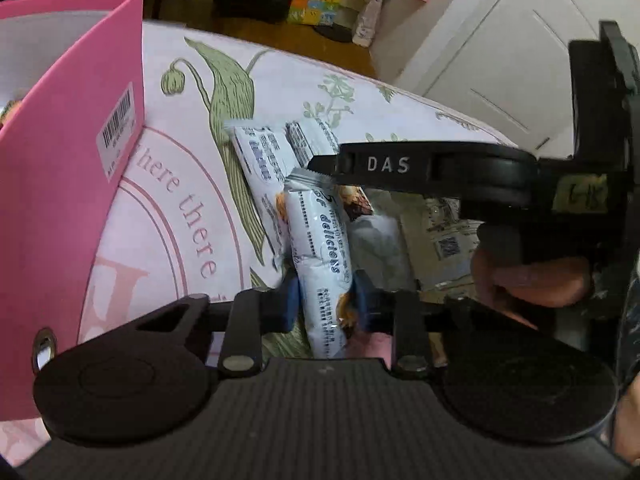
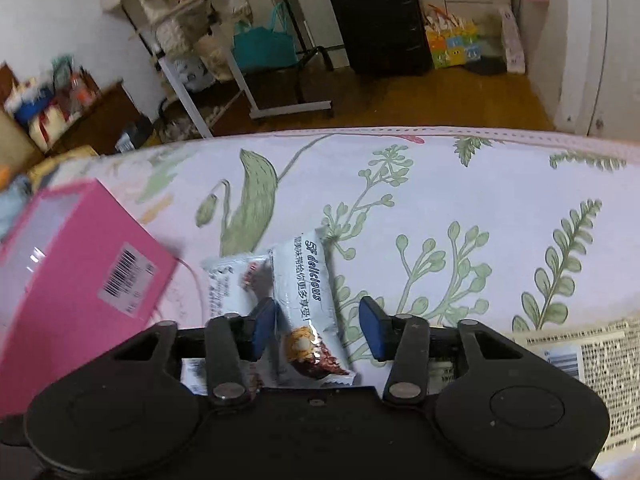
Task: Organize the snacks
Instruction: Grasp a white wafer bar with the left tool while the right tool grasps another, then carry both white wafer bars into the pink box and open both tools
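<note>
Your left tongs [image 1: 325,303] are squeezed narrow on a white snack bar [image 1: 320,248]. Both blue pads [image 1: 288,304] press its sides, near the end with the nut picture. The bar points away from you and lies on the flowery cloth [image 1: 180,220]. A second white bar [image 1: 256,160] lies just beside it on the left, touching it.

Your right tongs [image 2: 319,328] stand wider. A snack bar marked "delicious" [image 2: 308,292] lies between the pads. The left pad [image 2: 264,328] is right at the bar's edge, but the right pad stands off from it, with cloth showing in the gap. So this bar is not being squeezed. Another white bar [image 2: 228,276] lies beside it on the left, partly under it.

The pink box [image 2: 80,260] with a barcode sticker [image 2: 124,280] sits on the cloth to the left of the bars, near them. A sheet with small print [image 2: 580,360] lies on the right. Past the cloth is a wood floor with a black suitcase [image 2: 380,16].
</note>
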A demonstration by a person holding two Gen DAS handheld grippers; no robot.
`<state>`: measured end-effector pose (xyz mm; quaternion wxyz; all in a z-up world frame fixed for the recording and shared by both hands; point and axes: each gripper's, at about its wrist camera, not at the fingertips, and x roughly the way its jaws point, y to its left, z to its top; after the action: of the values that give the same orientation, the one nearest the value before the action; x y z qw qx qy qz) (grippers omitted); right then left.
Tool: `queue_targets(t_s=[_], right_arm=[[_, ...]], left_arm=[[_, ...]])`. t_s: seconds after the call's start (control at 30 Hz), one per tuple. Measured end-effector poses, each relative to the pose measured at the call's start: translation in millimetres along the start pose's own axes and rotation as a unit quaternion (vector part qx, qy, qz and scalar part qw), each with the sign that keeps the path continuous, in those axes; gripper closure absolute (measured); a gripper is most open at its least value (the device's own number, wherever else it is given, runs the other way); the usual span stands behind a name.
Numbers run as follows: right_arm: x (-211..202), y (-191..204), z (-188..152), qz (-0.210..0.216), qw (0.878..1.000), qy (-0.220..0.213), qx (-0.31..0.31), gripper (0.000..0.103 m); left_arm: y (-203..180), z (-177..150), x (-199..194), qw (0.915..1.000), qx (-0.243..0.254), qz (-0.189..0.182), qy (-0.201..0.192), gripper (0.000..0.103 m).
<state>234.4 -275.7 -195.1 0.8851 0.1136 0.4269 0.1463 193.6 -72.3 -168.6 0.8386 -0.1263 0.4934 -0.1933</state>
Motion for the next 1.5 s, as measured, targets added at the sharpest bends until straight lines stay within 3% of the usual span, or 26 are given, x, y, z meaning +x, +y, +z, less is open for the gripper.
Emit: queue_targets(t_s=[0.07,0.23,0.37,0.6,0.77,1.27,1.5], right_arm=[[-6,0,0,0.011,1.0,-0.008,0.003,0.076],[-36,6,-9,-0.015,0.999,-0.037,0.01,0.076],[-62,9,-20,-0.017,0.998,-0.05,0.021,0.076],[-84,16,-51,0.005,0.999,0.001,0.05,0.075],[-100,30,-72,0.018,0.999,0.006,0.044,0.076],[-154,57,-103,0.015,0.999,0.003,0.036,0.075],[-173,78,-99,0.062,0.998,0.007,0.027,0.075]], left_arm=[[2,1,-3,0.9999,-0.004,-0.003,0.01,0.077],[12,-4,-12,0.9982,-0.035,-0.026,0.042,0.077],[9,-14,-29,0.9984,-0.016,-0.028,0.047,0.077],[8,-23,-56,0.9975,0.009,-0.022,0.066,0.077],[6,-32,-64,0.9962,0.02,-0.017,0.083,0.077],[19,-38,-129,0.9965,0.018,-0.037,0.072,0.078],[22,-41,-180,0.9964,0.056,0.007,0.063,0.078]])
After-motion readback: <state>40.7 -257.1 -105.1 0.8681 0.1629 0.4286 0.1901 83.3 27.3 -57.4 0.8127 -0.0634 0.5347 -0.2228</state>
